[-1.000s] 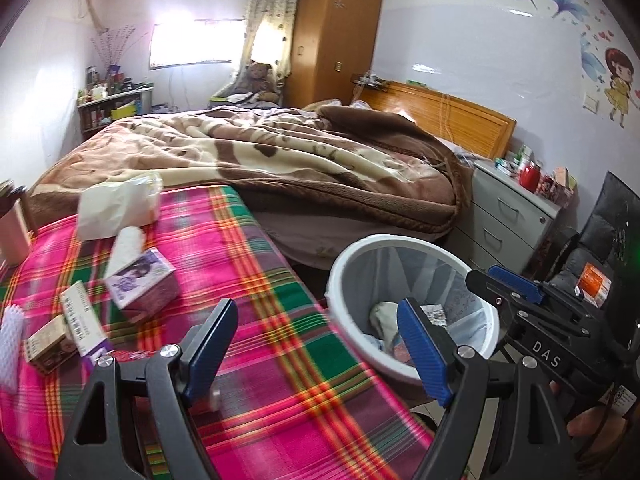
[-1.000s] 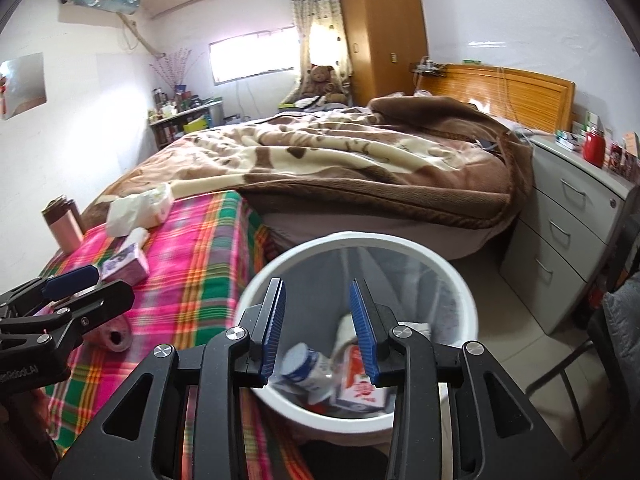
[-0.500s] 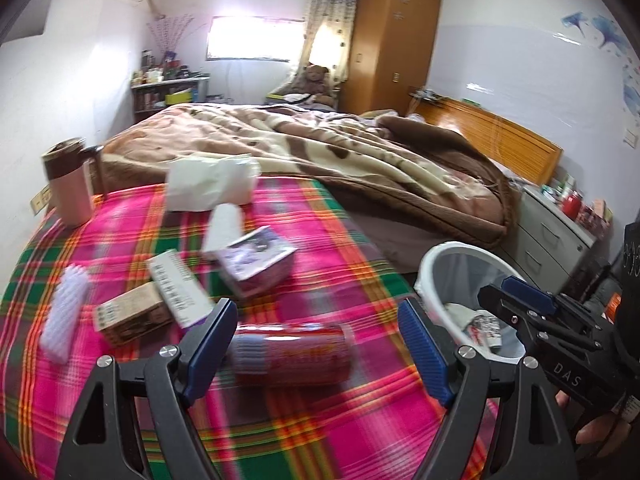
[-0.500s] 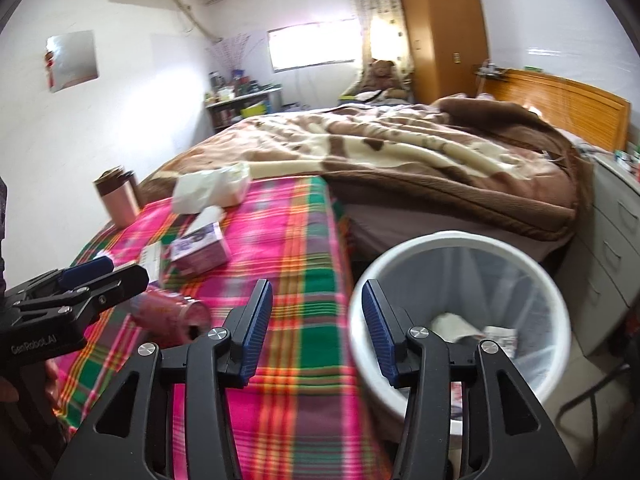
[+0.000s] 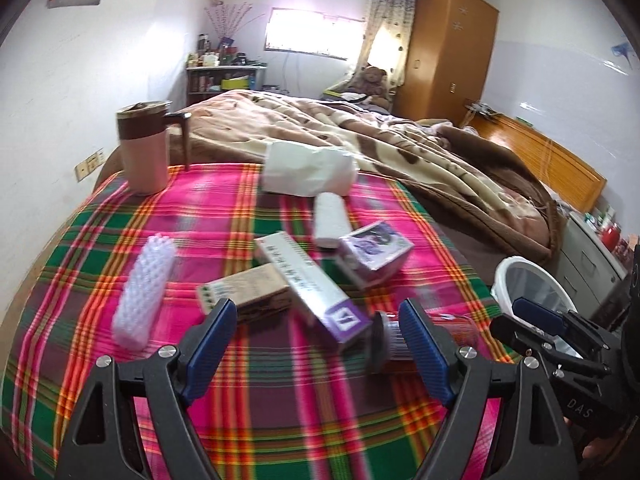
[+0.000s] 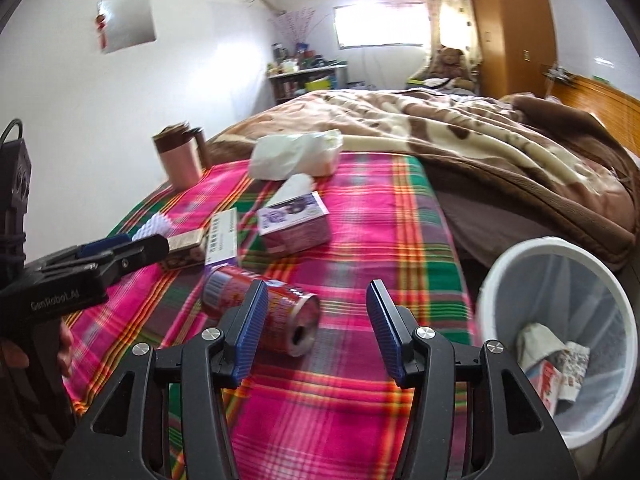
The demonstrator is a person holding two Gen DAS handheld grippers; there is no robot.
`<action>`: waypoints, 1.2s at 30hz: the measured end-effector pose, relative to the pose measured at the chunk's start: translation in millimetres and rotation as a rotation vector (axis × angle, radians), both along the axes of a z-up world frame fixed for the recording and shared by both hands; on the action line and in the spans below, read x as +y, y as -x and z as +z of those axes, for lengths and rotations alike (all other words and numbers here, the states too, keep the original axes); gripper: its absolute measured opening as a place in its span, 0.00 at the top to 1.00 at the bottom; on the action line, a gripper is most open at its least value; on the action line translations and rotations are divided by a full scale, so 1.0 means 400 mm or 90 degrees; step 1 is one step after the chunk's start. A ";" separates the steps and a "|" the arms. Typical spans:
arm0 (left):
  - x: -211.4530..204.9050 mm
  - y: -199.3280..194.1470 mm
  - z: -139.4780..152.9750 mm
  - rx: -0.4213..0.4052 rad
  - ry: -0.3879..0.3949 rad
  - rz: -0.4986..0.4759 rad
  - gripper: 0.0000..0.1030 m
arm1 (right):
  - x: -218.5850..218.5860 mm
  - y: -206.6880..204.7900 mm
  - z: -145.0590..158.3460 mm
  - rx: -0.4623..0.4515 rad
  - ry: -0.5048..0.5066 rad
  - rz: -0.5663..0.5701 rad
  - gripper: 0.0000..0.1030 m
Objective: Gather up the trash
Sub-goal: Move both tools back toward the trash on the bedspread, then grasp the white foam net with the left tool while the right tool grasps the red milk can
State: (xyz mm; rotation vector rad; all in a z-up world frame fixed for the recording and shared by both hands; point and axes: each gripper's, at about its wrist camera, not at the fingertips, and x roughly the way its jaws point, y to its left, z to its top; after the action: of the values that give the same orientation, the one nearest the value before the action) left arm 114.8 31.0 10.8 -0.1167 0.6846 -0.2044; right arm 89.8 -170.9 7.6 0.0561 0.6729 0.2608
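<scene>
The left gripper [image 5: 316, 344] hangs with its jaws spread wide. The right gripper [image 6: 314, 326] is likewise agape, holding nothing.

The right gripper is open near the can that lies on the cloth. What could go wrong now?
The can lies on its side, so the right gripper may nudge it and it could roll toward the boxes. Its open mouth might also drip onto the cloth. The bin stands off the table edge, so a drop could miss.
</scene>
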 end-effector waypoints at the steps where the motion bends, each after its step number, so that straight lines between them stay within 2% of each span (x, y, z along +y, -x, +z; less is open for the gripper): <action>1: 0.013 -0.002 -0.002 0.002 0.001 0.007 0.18 | 0.008 -0.002 -0.001 -0.002 -0.001 0.007 0.48; 5: 0.068 -0.013 -0.014 0.009 -0.003 0.038 0.18 | 0.040 -0.011 -0.001 -0.007 0.002 0.044 0.36; 16: 0.201 -0.060 -0.054 0.047 -0.014 0.108 0.18 | 0.118 -0.046 -0.027 0.018 0.066 0.127 0.36; 20: 0.234 -0.085 -0.069 0.065 -0.002 0.116 0.18 | 0.121 -0.050 -0.037 0.037 0.080 0.132 0.36; 29: 0.274 -0.140 -0.099 0.095 -0.041 0.139 0.18 | 0.121 -0.062 -0.055 0.062 0.105 0.104 0.35; 36: 0.286 -0.165 -0.122 0.109 -0.056 0.149 0.18 | 0.118 -0.070 -0.054 0.049 0.128 0.051 0.36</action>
State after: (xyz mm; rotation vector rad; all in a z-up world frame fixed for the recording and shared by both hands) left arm 180.7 145.6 -37.8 -0.1302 0.8419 0.0606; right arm 117.9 -123.6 -14.2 -0.1544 0.7767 0.2681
